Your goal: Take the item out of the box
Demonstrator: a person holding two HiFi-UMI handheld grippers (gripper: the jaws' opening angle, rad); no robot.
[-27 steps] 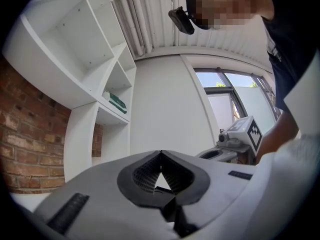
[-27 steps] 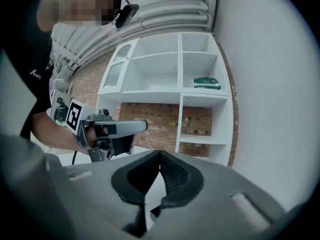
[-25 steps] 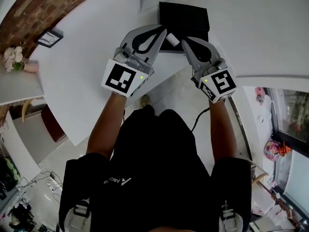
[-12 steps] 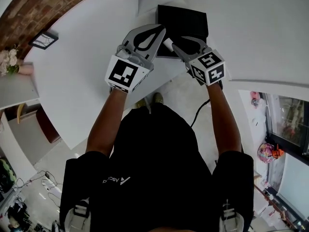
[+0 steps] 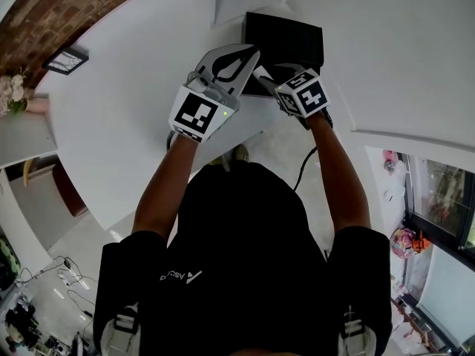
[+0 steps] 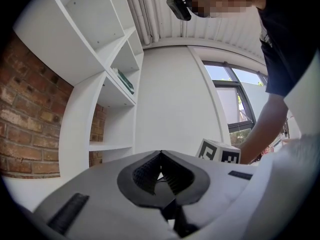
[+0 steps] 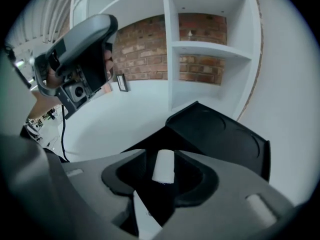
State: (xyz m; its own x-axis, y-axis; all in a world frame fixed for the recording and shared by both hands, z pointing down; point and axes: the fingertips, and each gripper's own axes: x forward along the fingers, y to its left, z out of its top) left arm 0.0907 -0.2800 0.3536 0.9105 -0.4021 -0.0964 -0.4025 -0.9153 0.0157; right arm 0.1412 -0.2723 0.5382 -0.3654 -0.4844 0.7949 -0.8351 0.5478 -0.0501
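Hovering over the table (image 5: 126,95) in the head view: left gripper (image 5: 251,50) and right gripper (image 5: 262,73), both beside the black box (image 5: 286,35). Showing white shirt print (image 5: 182,275) starting "Asc", rest unreadable.

Pressing tips together on nothing in the left gripper view: left gripper (image 6: 160,153).

Opening in the right gripper view: right gripper (image 7: 162,152), jaws not gripping the white item (image 7: 163,166) lying between them, just outside the box (image 7: 220,134).
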